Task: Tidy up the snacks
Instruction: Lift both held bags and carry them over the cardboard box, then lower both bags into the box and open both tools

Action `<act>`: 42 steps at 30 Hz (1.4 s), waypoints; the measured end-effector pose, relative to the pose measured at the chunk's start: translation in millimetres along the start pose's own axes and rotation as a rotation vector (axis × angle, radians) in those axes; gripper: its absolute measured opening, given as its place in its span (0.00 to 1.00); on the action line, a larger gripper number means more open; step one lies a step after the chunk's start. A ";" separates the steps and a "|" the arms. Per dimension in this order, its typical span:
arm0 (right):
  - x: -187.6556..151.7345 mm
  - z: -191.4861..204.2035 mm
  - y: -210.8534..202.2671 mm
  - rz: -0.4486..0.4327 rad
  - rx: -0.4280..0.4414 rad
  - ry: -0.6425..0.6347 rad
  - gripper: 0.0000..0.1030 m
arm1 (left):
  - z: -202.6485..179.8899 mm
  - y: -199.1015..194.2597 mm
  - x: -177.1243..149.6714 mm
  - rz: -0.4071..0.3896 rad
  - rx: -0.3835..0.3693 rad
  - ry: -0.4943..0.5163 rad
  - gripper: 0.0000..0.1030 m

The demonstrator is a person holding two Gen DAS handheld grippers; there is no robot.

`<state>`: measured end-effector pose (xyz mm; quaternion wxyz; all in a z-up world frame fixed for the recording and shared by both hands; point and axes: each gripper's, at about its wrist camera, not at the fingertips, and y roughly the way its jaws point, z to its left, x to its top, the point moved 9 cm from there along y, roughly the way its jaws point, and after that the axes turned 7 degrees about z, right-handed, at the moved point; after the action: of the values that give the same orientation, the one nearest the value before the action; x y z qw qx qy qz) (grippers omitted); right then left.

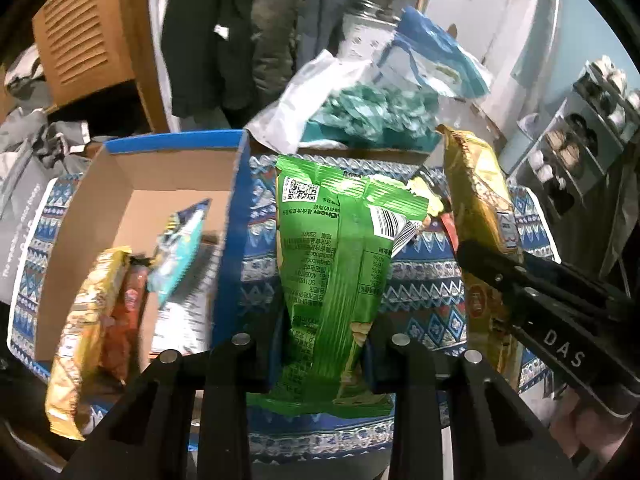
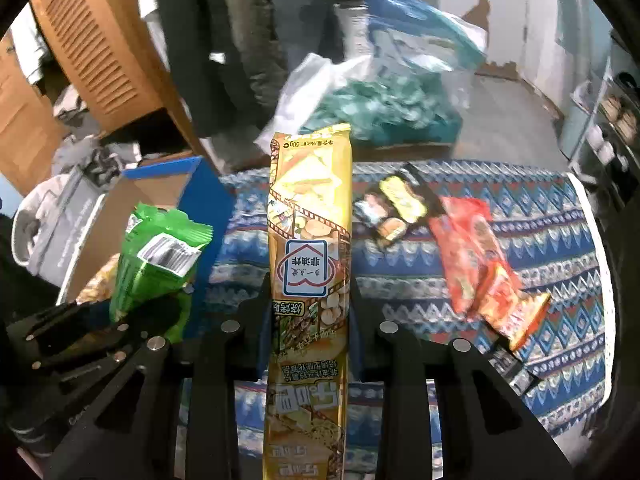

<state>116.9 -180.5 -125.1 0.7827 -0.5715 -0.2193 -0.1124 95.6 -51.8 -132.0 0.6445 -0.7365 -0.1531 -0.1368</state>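
A worktop covered by a blue patterned cloth (image 2: pixel 520 216). Behind it, dark coats (image 1: pixel 224 32) hang beside a brown louvred cabinet door (image 1: pixel 80 36). A pale wall (image 1: pixel 520 20) rises at the right, with peeling patches near a bare grey floor (image 2: pixel 504 120). A shoe rack (image 1: pixel 576 136) stands far right. Crumpled grey clothes (image 1: pixel 36 140) lie left.

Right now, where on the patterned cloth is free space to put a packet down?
Bare cloth lies right of the red packet, and a strip between the box and the small packets. The box floor is free at the back; its near end is crowded.
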 end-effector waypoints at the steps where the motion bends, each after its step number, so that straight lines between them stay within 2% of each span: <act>1: 1.4 6.1 0.1 -0.002 0.004 -0.008 0.28 | 4.5 -2.1 0.3 -0.003 0.002 -0.006 0.30; 15: 26.6 96.7 15.5 0.011 0.095 -0.099 0.28 | 86.8 -26.0 8.6 -0.053 0.028 -0.135 0.30; 26: 38.4 156.7 44.4 0.053 0.141 -0.153 0.28 | 153.3 -30.5 9.6 -0.064 0.056 -0.244 0.30; 42: 35.1 216.1 86.5 0.131 0.185 -0.194 0.28 | 199.1 -16.6 -3.2 -0.026 0.055 -0.336 0.30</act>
<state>138.3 53.9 -127.5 0.8129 -0.5181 -0.2655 0.0152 86.8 147.4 -144.4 0.6281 -0.7290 -0.2717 -0.0159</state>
